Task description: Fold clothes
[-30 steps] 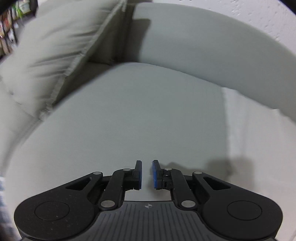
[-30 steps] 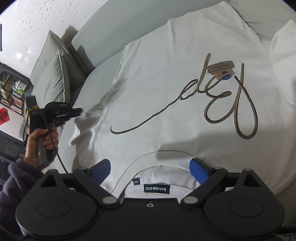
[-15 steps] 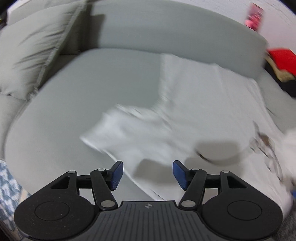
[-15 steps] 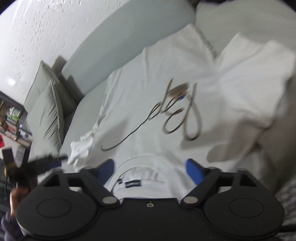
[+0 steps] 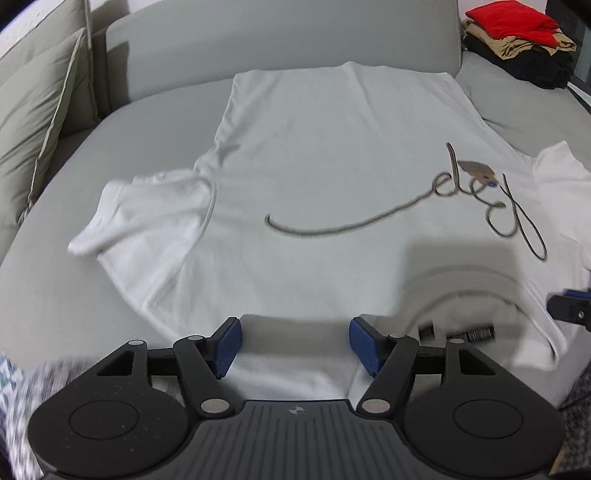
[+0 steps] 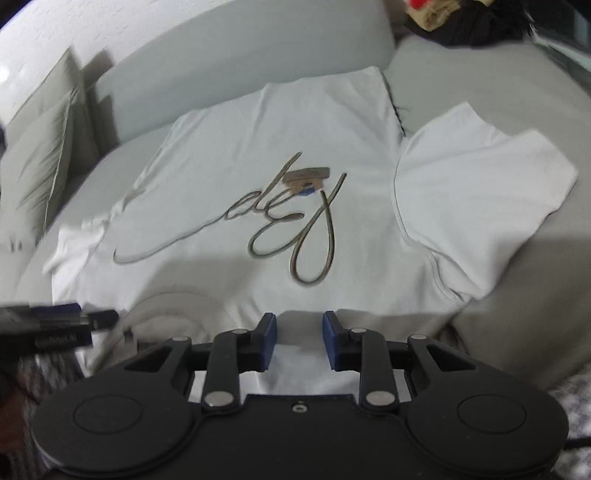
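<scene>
Left wrist view shows the white T-shirt [image 5: 314, 177] spread flat, front up, on the grey sofa [image 5: 55, 295], collar nearest, with the left gripper [image 5: 295, 345] wide open and the right gripper [image 6: 299, 341] part-open, both empty at the shoulder edge, seemingly placed to pinch it.

Left tongs [image 5: 295, 349] spread wide, blue pads [image 5: 227, 347] far apart, nothing between. Right tongs [image 6: 299, 341] partly parted, narrower gap, empty, level beside left.

So that's one white t-shirt [image 5: 314, 155] on one grey sofa [image 5: 55, 295], plus two grippers. Two cushions [image 5: 33, 122] far left, one pile of clothes [image 5: 517, 33] far right.
</scene>
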{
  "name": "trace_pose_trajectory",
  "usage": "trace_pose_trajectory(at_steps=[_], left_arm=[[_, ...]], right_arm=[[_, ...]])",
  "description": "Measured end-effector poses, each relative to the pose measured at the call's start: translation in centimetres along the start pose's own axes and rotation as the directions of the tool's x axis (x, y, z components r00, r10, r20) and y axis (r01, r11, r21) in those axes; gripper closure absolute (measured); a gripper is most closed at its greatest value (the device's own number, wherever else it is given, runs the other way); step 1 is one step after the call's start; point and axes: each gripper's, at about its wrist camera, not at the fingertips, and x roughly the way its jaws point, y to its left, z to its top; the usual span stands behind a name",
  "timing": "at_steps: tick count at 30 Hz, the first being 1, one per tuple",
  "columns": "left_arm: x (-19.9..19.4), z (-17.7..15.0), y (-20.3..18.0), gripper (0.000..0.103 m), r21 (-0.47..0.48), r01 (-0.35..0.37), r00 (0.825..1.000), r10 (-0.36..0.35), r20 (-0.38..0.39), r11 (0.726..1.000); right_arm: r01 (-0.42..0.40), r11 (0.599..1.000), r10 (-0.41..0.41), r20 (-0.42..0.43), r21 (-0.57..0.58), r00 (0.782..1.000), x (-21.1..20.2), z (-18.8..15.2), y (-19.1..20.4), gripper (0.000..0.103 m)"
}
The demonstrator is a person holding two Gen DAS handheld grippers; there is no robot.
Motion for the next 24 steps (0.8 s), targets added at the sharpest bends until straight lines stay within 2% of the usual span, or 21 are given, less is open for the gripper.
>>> trace_pose_trajectory(at_steps=[4, 8, 11, 13, 20, 24], left_arm=[[-2.3, -1.7, 0.5, 0.039, -0.035, 0.047, 0.998, -0.048, -0.048, 0.998], [-4.4, -2.5, -0.4, 0.039, -0.007, 0.047, 0.999, -0.047, -0.003, 0.999], [-5.9, -2.3, -1.0, 0.037, 0.016, 0.050, 0.998, -0.050, 0.047, 0.999], [-7.1, -2.4, -1.1, 0.036, 0.016, 0.039, 0.996, -0.040, 0.079, 0.999], [-9.8, -2.1, 0.3, 0.033, -0.052, 0.008, 0.991, -0.001, 0.136, 0.999], [-10.3, -0.8, 2.0, 0.032, -0.109, -0.005, 0.987, 0.023, 0.160, 0.994]], right_arm=[[-0.008, 0.997, 0.013, -0.061, 0.082, 0.998, -2.2, -1.0, -0.9, 0.073], [-0.072, 0.987, 0.071, 0.014, 0.143, 0.997, -5.1, -1.2, -0.7, 0.067], [-0.113, 0.988, 0.104, 0.088, 0.106, 0.991, -7.3, -1.0, 0.7, 0.062], [-0.146, 0.986, 0.135, 0.130, 0.080, 0.982, -8.4, -0.9, 1.6, 0.062], [-0.236, 0.972, 0.226, 0.264, 0.007, 0.938, -11.5, -0.4, 2.9, 0.065], [-0.234, 0.970, 0.210, 0.256, 0.064, 0.944, -11.1, 0.4, 1.8, 0.057]])
